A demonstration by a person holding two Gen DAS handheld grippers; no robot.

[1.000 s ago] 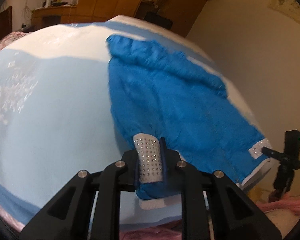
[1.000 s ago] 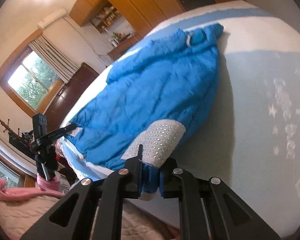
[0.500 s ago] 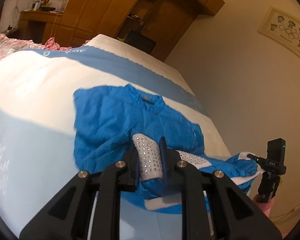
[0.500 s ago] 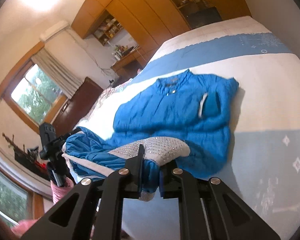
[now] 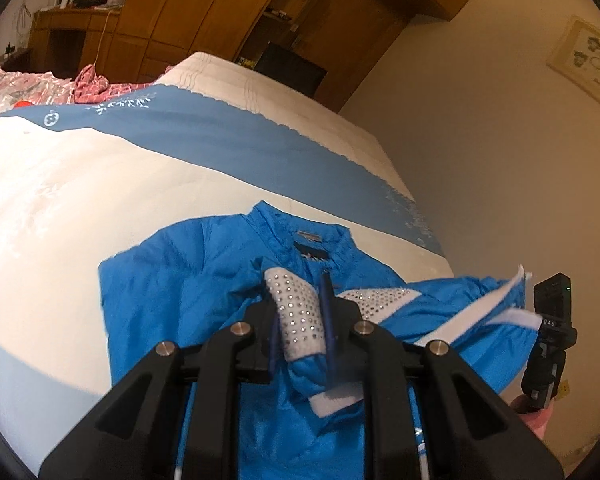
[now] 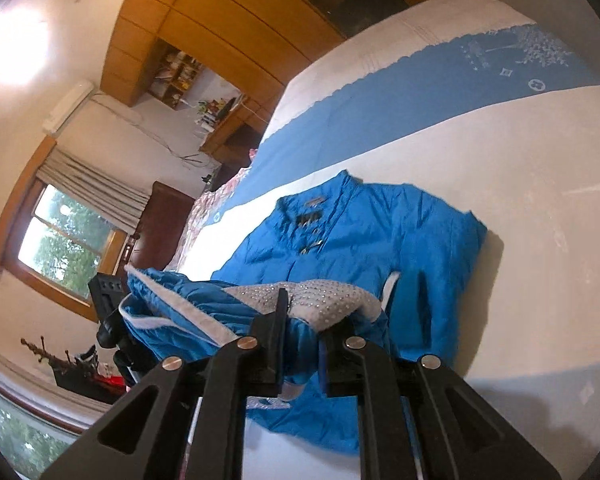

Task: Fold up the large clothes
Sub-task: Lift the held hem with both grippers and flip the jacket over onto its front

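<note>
Left wrist view: the left gripper (image 5: 300, 320) is clamped narrowly on a white studded cuff (image 5: 298, 312) of the blue jacket (image 5: 168, 280), with the fabric pinched between its fingers. The jacket's upper body lies flat on the bed (image 5: 80, 184), collar (image 5: 312, 240) pointing toward the far end, while the lower part is lifted off the bedding and hangs between the two grippers. At the right edge of this view the other handheld gripper shows as a dark body (image 5: 552, 312) with the jacket's white-trimmed hem drawn toward it.

Right wrist view: the right gripper (image 6: 302, 332) is closed tight on the second studded band (image 6: 320, 296), blue fabric bunched under it. The collar and chest (image 6: 360, 232) rest on the bedspread's white stretch, just below its blue stripe (image 6: 400, 108). The lifted hem sags to the left, toward the left hand's device (image 6: 108, 300).

Judged from this, the fold is under way but not finished: both lower corners are held and raised over the body, yet the hem is not laid down on the chest. What remains looks like carrying it up to the collar, setting it flat, letting go, and perhaps a further fold
</note>
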